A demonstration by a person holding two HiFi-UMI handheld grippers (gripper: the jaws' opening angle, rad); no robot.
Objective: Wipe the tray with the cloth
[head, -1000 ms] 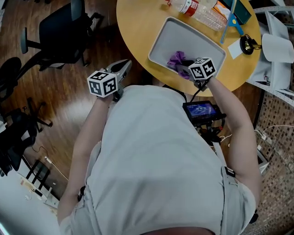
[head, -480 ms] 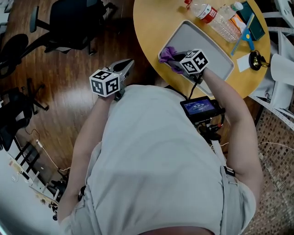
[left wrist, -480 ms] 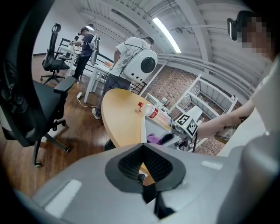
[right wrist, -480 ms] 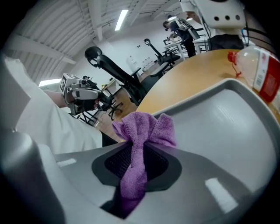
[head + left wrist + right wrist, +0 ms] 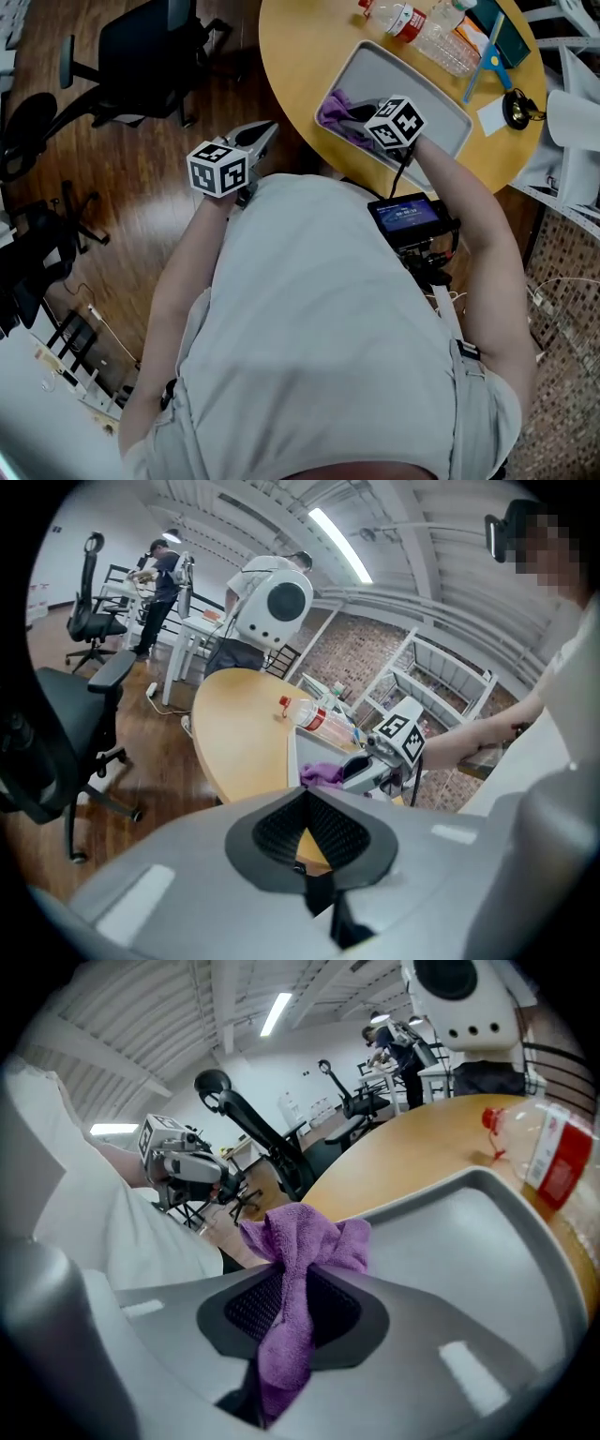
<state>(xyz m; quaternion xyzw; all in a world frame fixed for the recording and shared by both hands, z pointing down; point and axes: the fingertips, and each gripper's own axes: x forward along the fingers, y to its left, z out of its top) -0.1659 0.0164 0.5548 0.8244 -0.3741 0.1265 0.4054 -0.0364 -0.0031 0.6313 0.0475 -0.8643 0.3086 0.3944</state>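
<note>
A grey rectangular tray (image 5: 417, 86) lies on the round wooden table (image 5: 291, 47). My right gripper (image 5: 352, 114) is shut on a purple cloth (image 5: 334, 109) and holds it down at the tray's left end. In the right gripper view the cloth (image 5: 305, 1237) bunches between the jaws above the tray's floor (image 5: 459, 1232). My left gripper (image 5: 266, 132) hovers over the floor off the table's near-left edge, shut and empty. The left gripper view looks across at the tray (image 5: 304, 748), the cloth (image 5: 322, 772) and the right gripper (image 5: 361, 769).
A plastic bottle with a red label (image 5: 420, 28) lies just beyond the tray, and a blue tool (image 5: 480, 47), a paper (image 5: 495, 117) and small items sit at the table's right. Black office chairs (image 5: 141, 47) stand on the wooden floor at left. A small screen (image 5: 408, 216) hangs at the person's waist.
My right gripper has carried the cloth from the tray's near middle to its left end. The left gripper has stayed where it was.
</note>
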